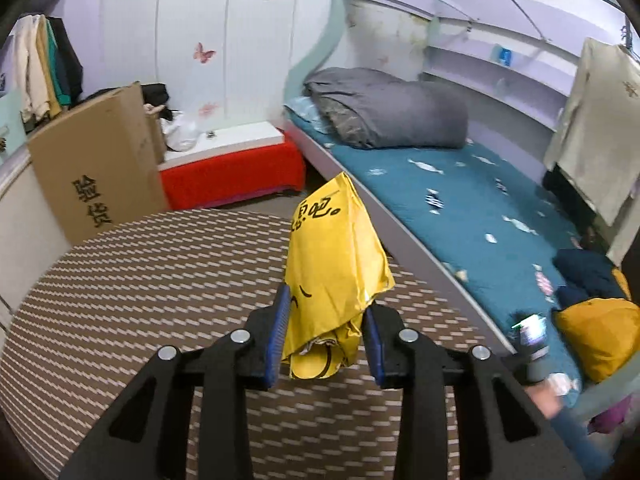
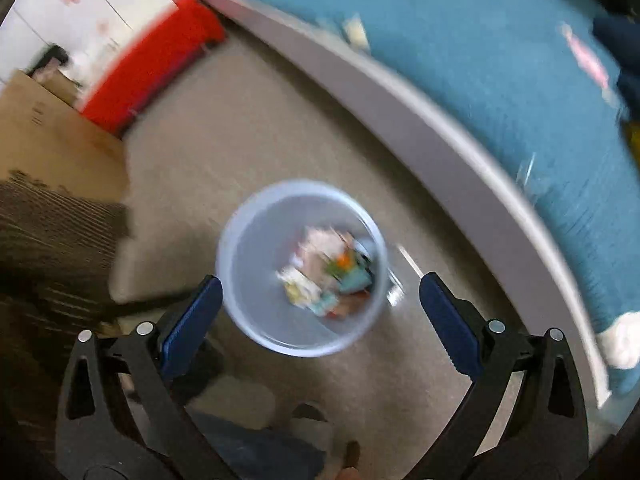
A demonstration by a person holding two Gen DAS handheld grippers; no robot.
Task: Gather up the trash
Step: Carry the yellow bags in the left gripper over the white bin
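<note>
A crumpled yellow wrapper (image 1: 336, 256) with black print sticks up between the blue pads of my left gripper (image 1: 326, 308), which is shut on its lower end above the round table (image 1: 132, 280). In the blurred right wrist view my right gripper (image 2: 320, 292) stands wide open, pointing steeply down over a pale blue trash bin (image 2: 248, 256) on the floor. Several pieces of coloured trash (image 2: 328, 276) lie in the bin. Nothing is between the right gripper's fingers.
A bed with a teal sheet (image 1: 472, 208) and a grey duvet (image 1: 392, 116) runs along the right. A cardboard box (image 1: 96, 168) and a red bench (image 1: 232, 172) stand beyond the table. A person's hand (image 1: 536, 360) shows at the lower right. The bed's grey edge (image 2: 440, 120) curves past the bin.
</note>
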